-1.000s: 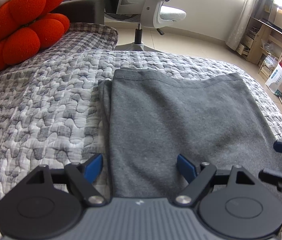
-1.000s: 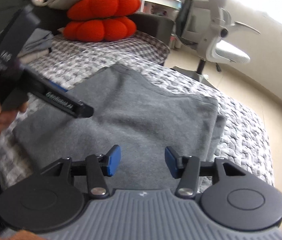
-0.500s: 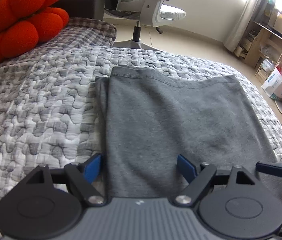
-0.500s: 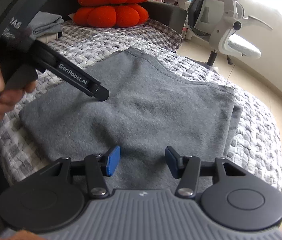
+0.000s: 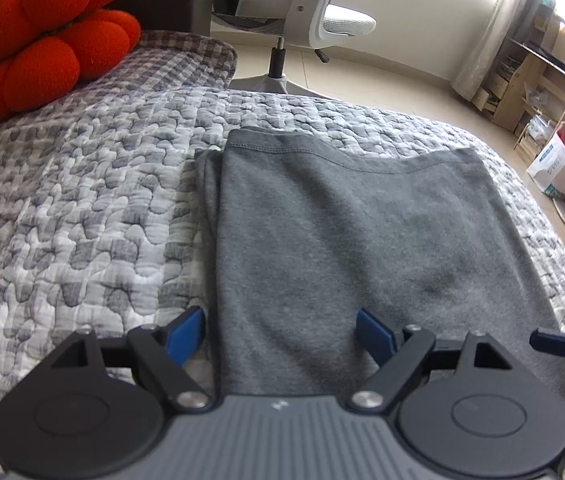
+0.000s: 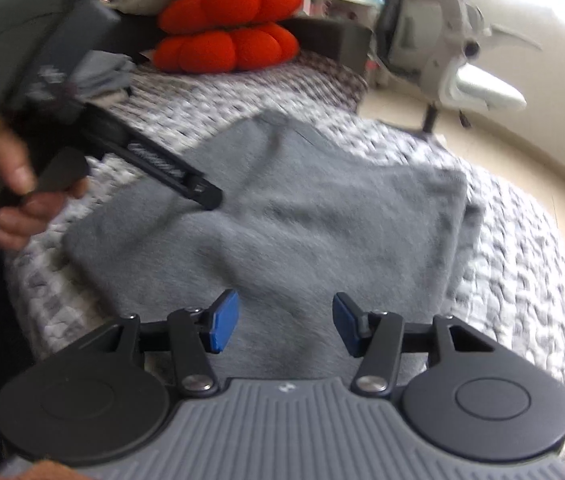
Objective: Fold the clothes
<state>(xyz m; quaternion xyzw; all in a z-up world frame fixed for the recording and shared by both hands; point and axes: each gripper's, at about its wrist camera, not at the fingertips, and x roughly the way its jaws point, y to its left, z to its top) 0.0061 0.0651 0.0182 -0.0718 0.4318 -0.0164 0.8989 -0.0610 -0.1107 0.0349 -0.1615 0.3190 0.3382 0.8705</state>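
Left wrist view looks down over a plain dark-grey knitted garment (image 5: 362,248), lying flat and already doubled over on a bed covered by a grey-and-white quilted bedspread (image 5: 82,220). Its stitched hem runs across the far edge, and a narrow strip of a lower layer peeks out along the left side, so the cloth seems laid out square to make the next fold easy. The left tool (image 5: 280,334) hovers over the near edge with its blue pads (image 5: 184,332) spread wide; one pad stands above the bedspread just beside the garment's left edge and the other above the cloth, and neither presses on anything. Right wrist view is blurred, yet it shows the same garment from the other side, with the right tool (image 6: 284,326) poised over the near part of the cloth, its jaws partly apart and empty. The left tool appears there too, gripped by a hand (image 6: 10,184), one finger reaching out over the grey fabric. Judging by this, both tools are lined up along the near side to take hold for the next fold. A red puffy flower-shaped cushion (image 5: 38,40) sits at the head of the bed, and a white office chair (image 5: 306,12) stands on the floor beyond, both well apart from the work.
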